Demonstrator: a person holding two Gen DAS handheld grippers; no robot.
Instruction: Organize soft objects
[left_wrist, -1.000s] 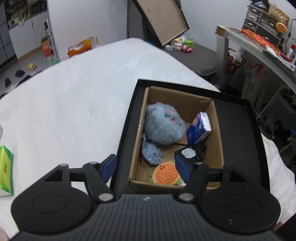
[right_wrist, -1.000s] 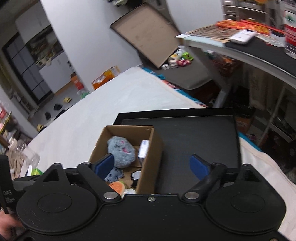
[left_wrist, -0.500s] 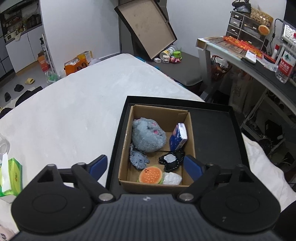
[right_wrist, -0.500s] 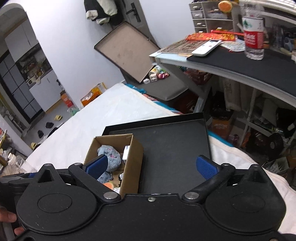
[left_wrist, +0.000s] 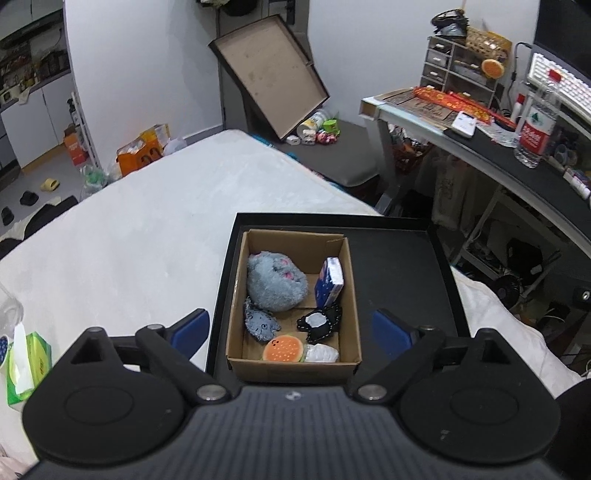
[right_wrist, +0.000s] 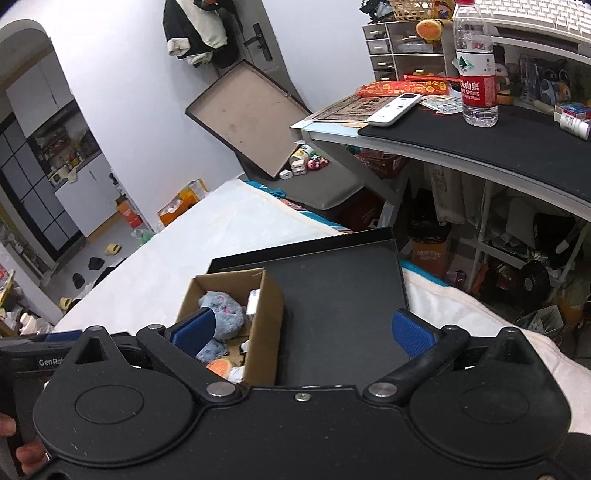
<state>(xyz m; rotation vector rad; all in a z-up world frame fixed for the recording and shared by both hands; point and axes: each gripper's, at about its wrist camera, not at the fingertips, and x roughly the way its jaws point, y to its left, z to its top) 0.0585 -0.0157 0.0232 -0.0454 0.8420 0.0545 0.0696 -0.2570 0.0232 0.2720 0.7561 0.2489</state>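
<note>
White bed (left_wrist: 155, 236) | cardboard box (left_wrist: 291, 363) at 12 o'clock holds the soft toys | left tongs (left_wrist: 291, 326) opening, empty; right tongs (right_wrist: 303, 330) apart, empty | you should lift clear.

A water bottle (right_wrist: 475, 70) stands on the table (right_wrist: 480, 140) — just left of it a white remote (right_wrist: 394, 109); behind it a drawer organizer (right_wrist: 400, 51).

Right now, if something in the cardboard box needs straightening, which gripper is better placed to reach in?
Probably left. The left gripper, jaws opening and empty, looks straight down into the cardboard box. The right gripper, open and empty, faces mostly bare black tray, with the box off to its side.
</note>
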